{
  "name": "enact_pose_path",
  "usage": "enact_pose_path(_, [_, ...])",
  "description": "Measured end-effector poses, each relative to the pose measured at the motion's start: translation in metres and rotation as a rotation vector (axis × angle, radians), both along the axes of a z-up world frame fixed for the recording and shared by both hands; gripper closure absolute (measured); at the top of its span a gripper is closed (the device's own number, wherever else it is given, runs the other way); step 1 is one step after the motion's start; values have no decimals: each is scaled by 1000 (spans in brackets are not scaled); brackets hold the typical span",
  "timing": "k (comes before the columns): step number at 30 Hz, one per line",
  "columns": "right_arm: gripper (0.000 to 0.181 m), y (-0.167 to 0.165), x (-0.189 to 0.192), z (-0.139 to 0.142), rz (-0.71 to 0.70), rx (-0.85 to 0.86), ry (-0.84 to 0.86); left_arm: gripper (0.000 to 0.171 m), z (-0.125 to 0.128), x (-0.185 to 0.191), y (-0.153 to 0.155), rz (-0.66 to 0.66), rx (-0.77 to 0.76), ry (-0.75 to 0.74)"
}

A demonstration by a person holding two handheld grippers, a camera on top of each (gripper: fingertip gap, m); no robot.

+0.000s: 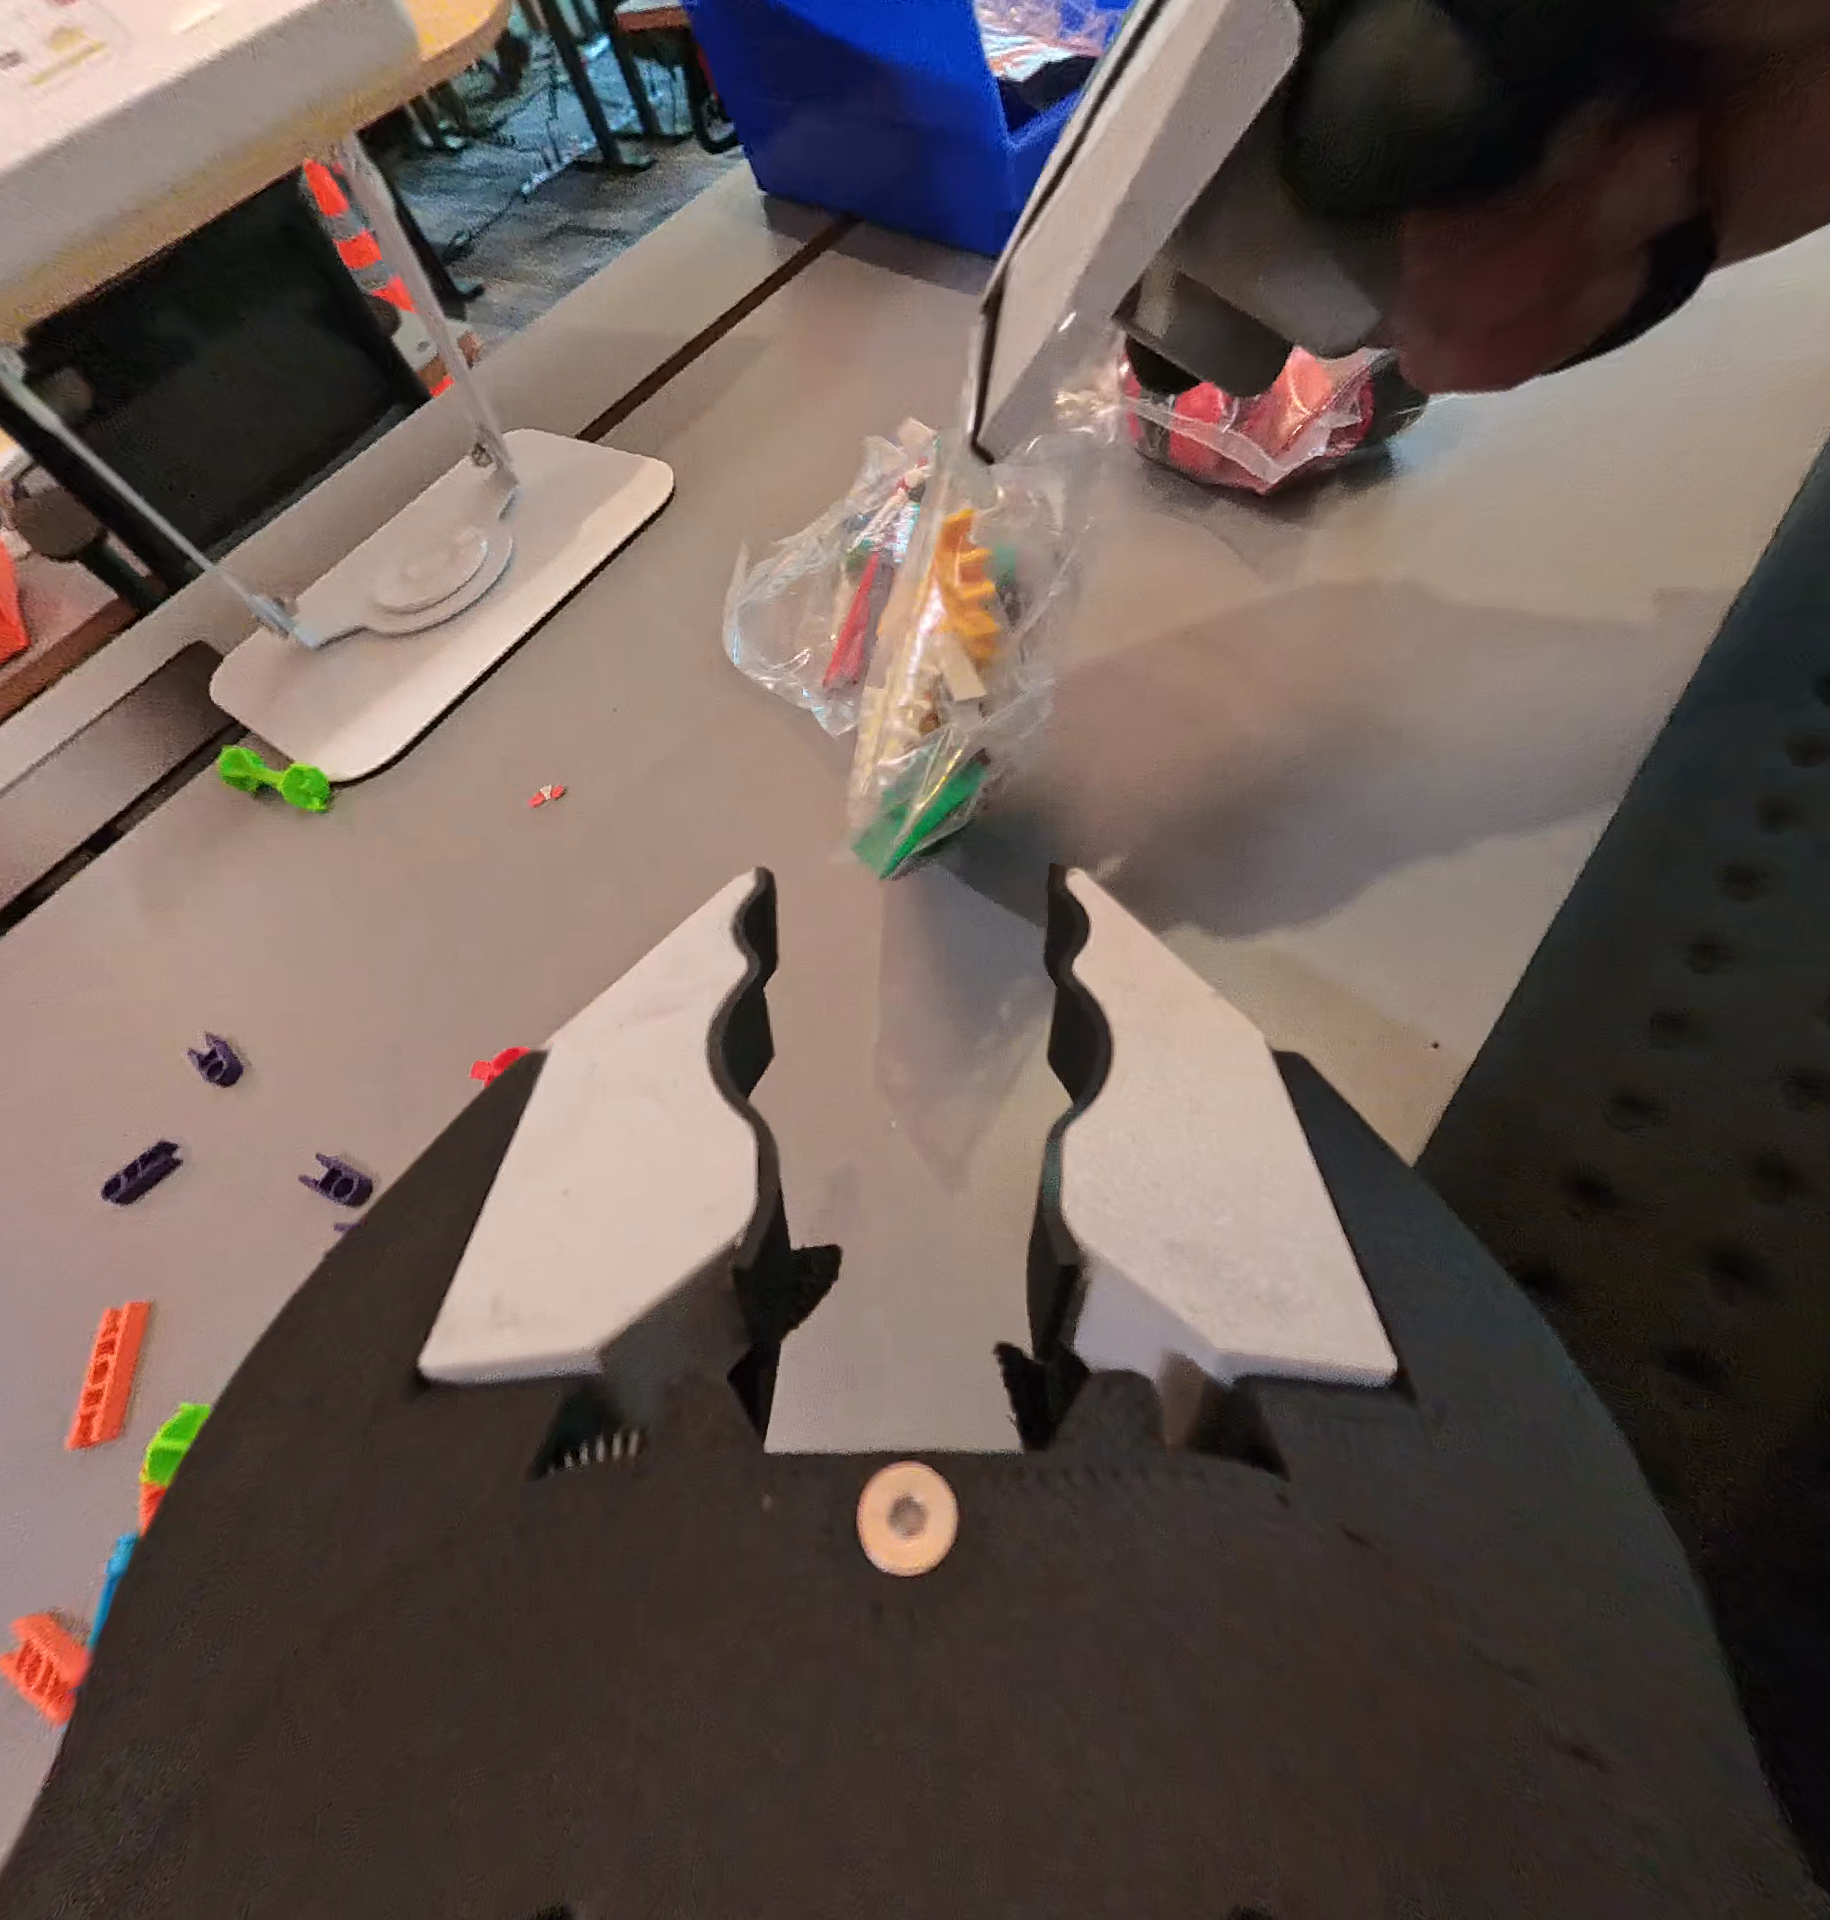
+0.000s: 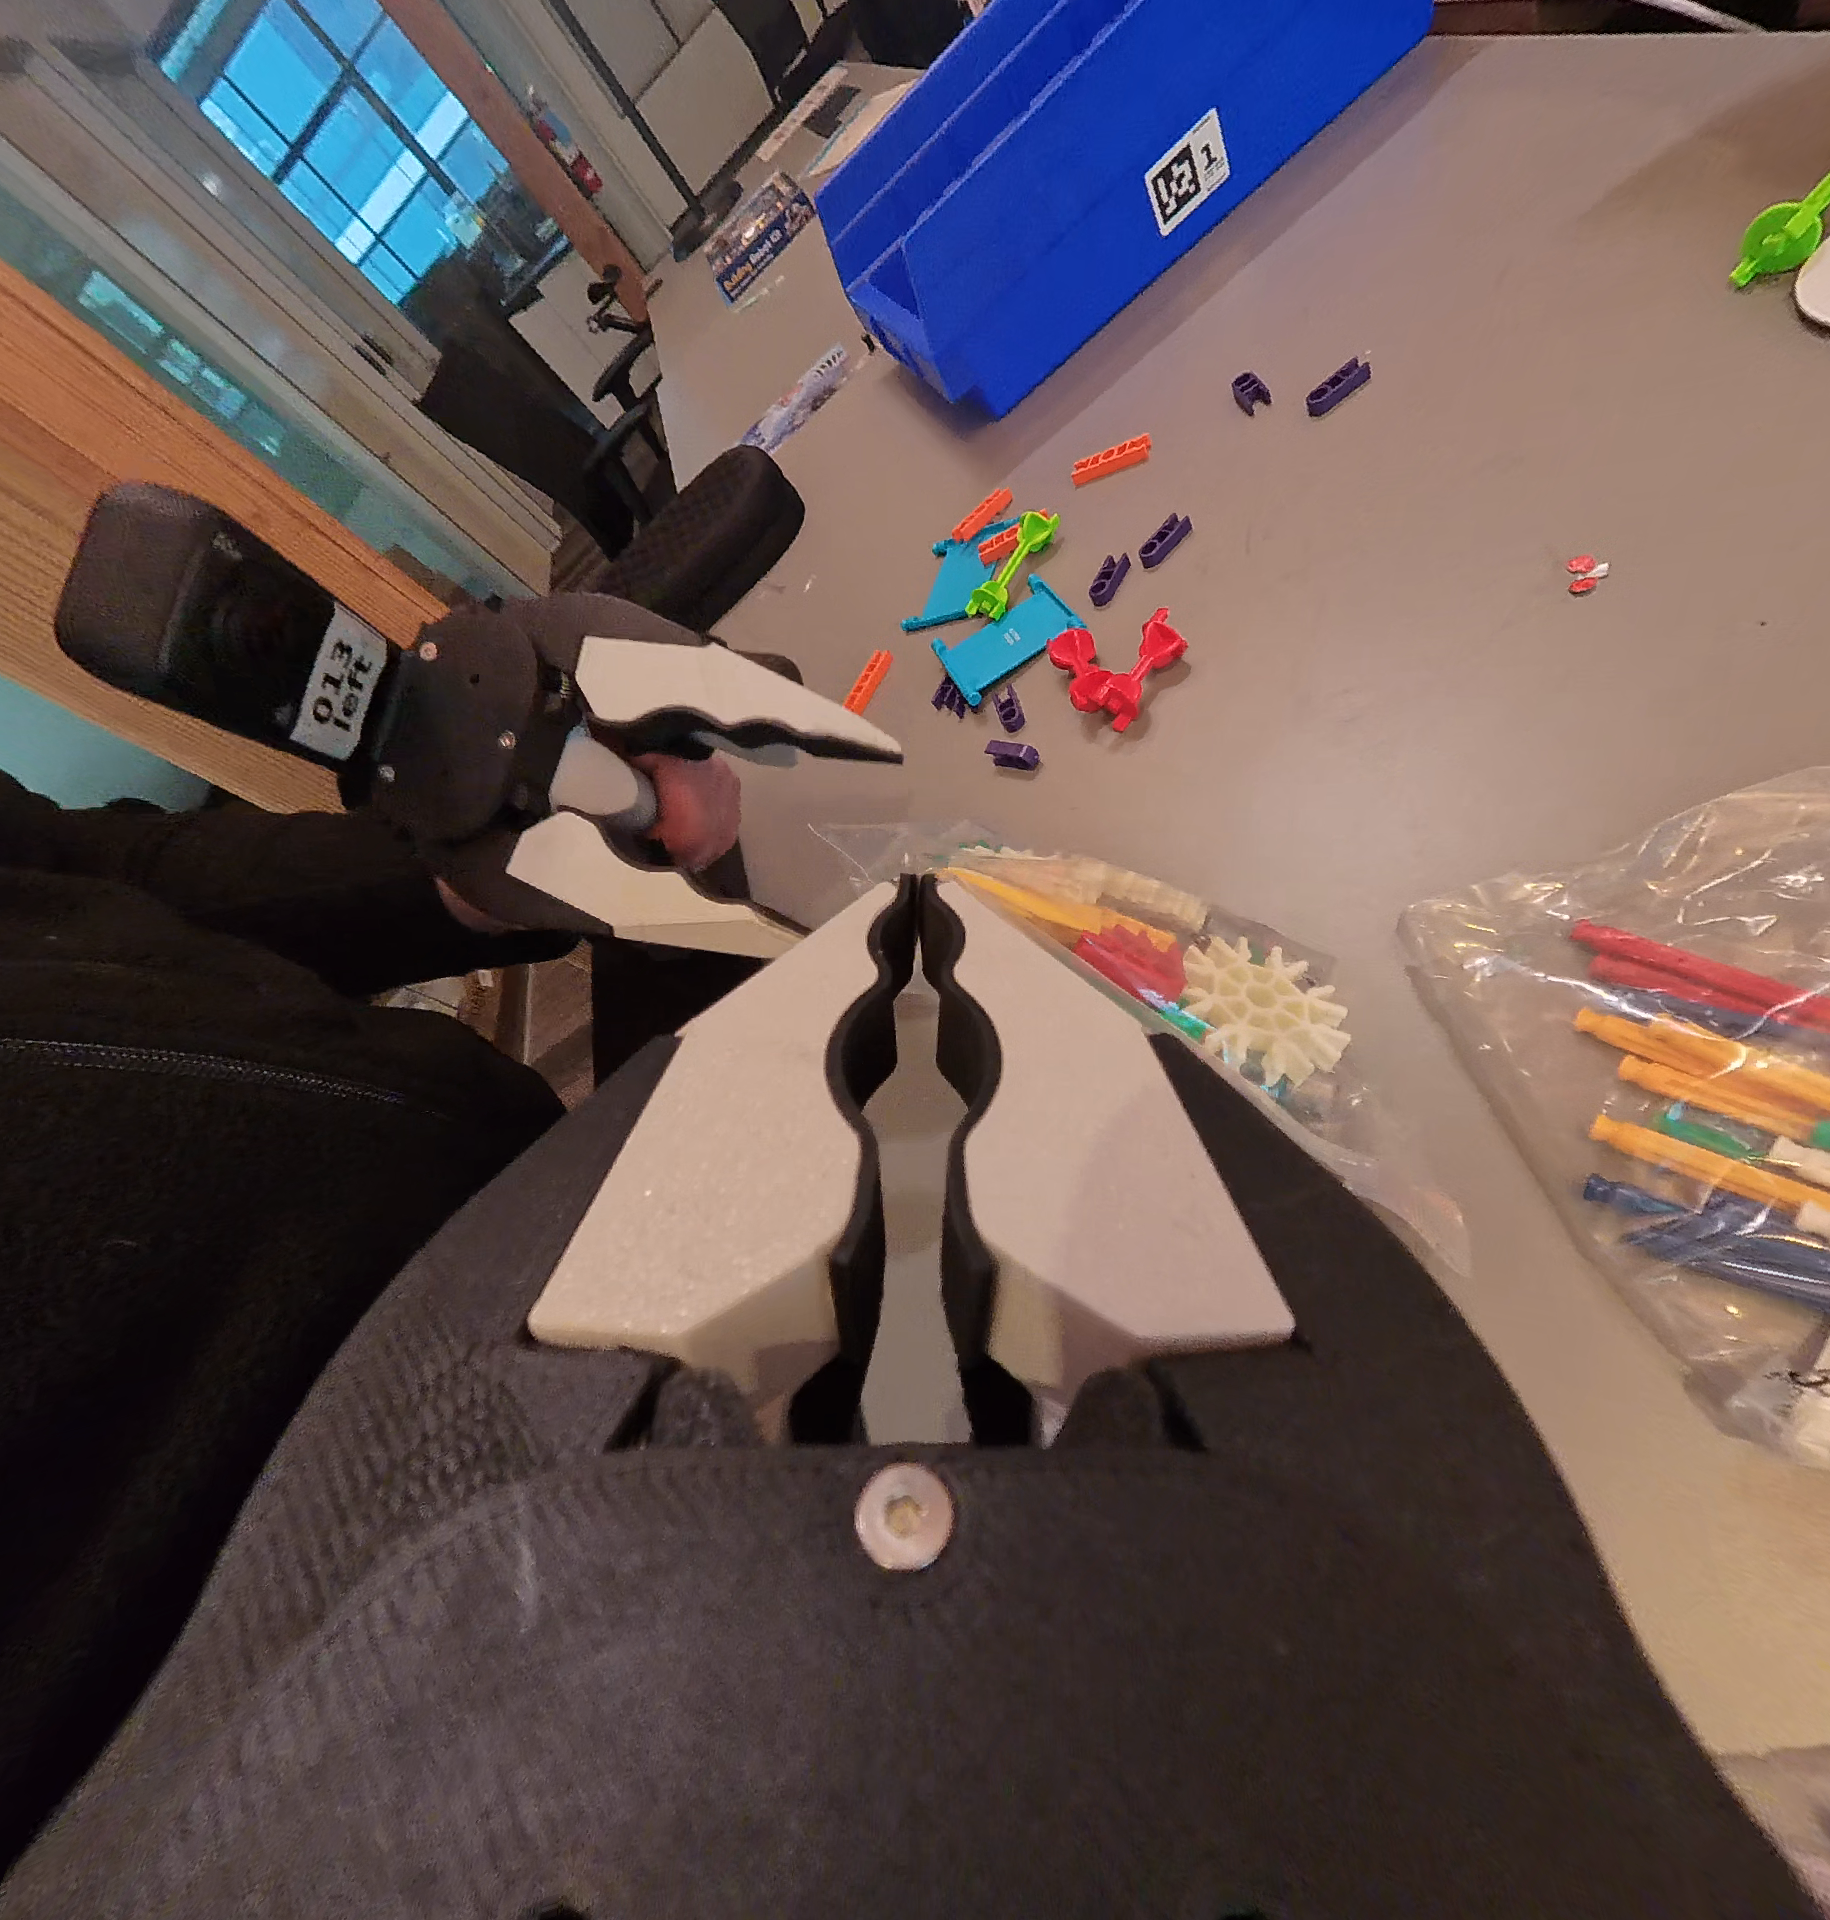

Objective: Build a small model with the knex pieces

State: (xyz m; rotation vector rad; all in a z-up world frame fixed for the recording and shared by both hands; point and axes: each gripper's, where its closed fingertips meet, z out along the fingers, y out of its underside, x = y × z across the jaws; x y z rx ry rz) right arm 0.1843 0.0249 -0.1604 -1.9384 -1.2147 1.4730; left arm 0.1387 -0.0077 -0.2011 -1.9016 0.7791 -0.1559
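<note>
Grey table (image 1: 495, 935): left tool (image 1: 911, 904) released, empty; ahead, right tool (image 2: 916, 883) clenched on clear parts bag (image 1: 921, 644). Loose pieces (image 2: 1036, 613), blue bin (image 2: 1046, 208) beyond.

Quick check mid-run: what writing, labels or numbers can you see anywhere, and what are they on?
I don't copy out writing; these things bear it:
White label on the left gripper camera housing: legible.
White sticker with a square code on the blue bin: legible.
Turquoise flat piece: mark too small.
Printed sheet on the white stand top: blurred.
</note>
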Motion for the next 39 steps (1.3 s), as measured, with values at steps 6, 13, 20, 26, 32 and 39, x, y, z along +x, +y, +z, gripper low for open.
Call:
enact_pose_path(6, [181,-2,-2,1,7,-53,12,167,15,5,7,-66,59,-6])
enact_pose_path(13, [181,6,13,4,-31,-158,49,171,30,-5,5,-72,48,-85])
enact_pose_path(20, [167,9,17,15,-57,-236,148,171,45,-6,5,-107,-44,-286])
enact_pose_path(26, [129,6,30,10,-3,11,80,171,49,-6,4,-125,-90,-350])
enact_pose_path(32, [134,2,21,-7,67,283,-22,171,50,-2,3,-156,-128,-394])
enact_pose_path(39, [160,12,1,-16,95,477,-105,171,50,-5,1,-176,-163,-412])
